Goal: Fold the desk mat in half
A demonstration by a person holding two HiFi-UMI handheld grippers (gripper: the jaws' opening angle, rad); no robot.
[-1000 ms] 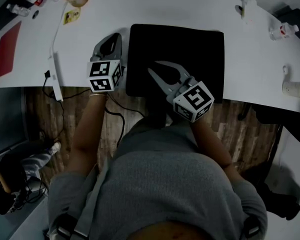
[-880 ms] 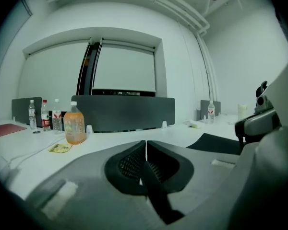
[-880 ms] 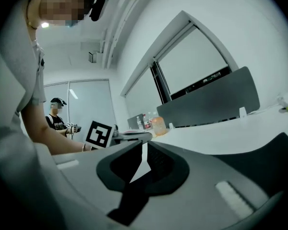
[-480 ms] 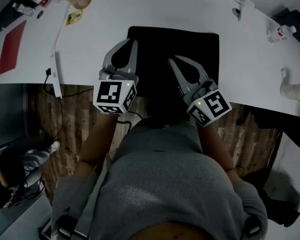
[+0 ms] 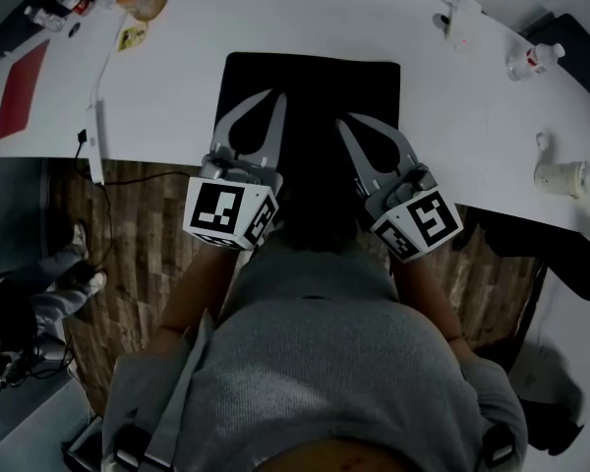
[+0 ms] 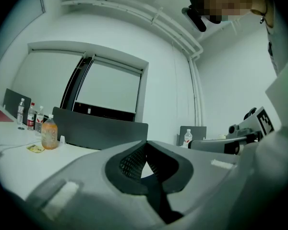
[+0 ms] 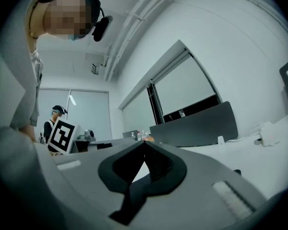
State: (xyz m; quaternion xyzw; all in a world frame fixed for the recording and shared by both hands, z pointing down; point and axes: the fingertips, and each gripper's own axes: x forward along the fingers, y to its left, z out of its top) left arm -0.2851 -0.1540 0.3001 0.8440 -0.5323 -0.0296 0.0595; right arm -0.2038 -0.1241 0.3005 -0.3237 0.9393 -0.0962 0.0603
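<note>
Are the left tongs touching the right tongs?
Apart. The head view shows a strip of black mat between the left tongs and the right tongs.

"Where's the desk mat (image 5: pixel 313 79) on your feed?"

"I see it lying flat on the white bench (image 5: pixel 472 106). It's a plain black rectangle with rounded corners, long sides running left to right."

"And its near edge?"

"Close to the bench's front edge, I think. That part is covered in my head view."
</note>
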